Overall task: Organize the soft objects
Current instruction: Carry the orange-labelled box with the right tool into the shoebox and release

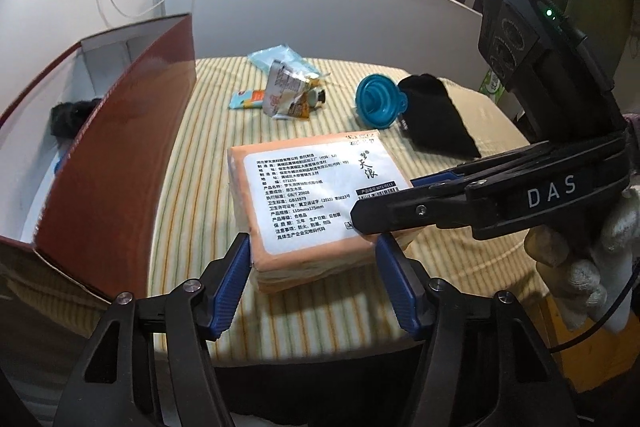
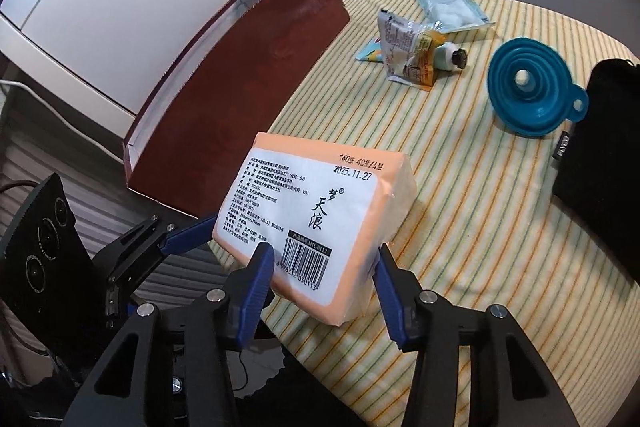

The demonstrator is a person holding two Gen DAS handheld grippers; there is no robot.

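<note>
Striped tabletop (image 2: 460, 187), near edge: both your grippers, left (image 1: 314, 259) and right (image 2: 322, 267), pinch tissue pack (image 2: 316, 223). Next: carry into red box (image 1: 116, 163), then spread jaws.

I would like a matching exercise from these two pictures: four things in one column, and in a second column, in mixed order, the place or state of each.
Things:
1. orange tissue pack
2. blue funnel
3. red box
4. black cloth

Places or states:
A. open at the top, at the left side of the striped tablecloth
B. between the jaws of both grippers
C. at the far right, beside the funnel
D. lying between the crumpled sachet and the black cloth

Pairs: 1-B, 2-D, 3-A, 4-C
</note>
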